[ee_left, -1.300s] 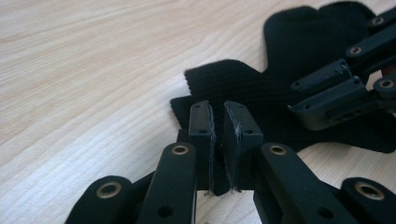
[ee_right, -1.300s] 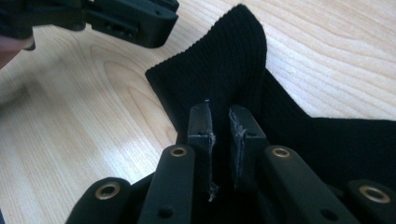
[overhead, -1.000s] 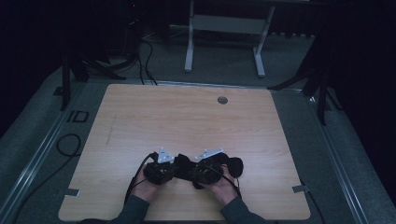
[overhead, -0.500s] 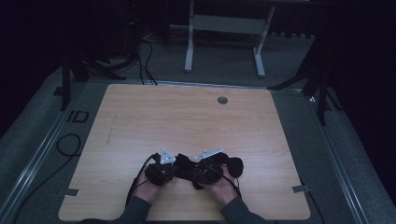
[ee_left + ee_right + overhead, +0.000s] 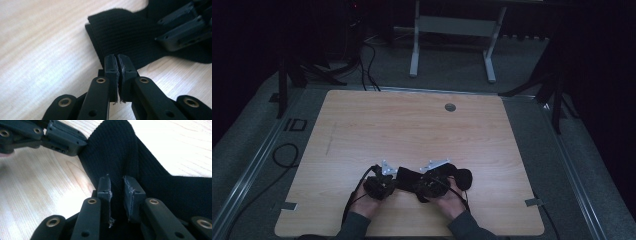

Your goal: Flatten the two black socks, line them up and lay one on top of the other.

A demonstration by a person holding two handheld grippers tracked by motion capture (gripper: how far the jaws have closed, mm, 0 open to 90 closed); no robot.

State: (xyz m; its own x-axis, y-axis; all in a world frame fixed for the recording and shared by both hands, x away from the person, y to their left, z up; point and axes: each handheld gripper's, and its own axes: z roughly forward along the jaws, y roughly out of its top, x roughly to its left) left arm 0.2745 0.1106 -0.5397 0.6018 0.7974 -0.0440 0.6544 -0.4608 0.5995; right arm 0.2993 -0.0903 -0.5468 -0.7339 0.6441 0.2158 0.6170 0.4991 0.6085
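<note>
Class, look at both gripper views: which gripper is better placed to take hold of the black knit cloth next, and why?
Right. The right gripper stands with jaws parted and the black cloth between them, so it probably needs only to close. The left gripper has its jaws pressed together at the cloth's edge.

A light wooden table (image 5: 412, 130) carries a black knit cloth (image 5: 409, 178) near its front edge
</note>
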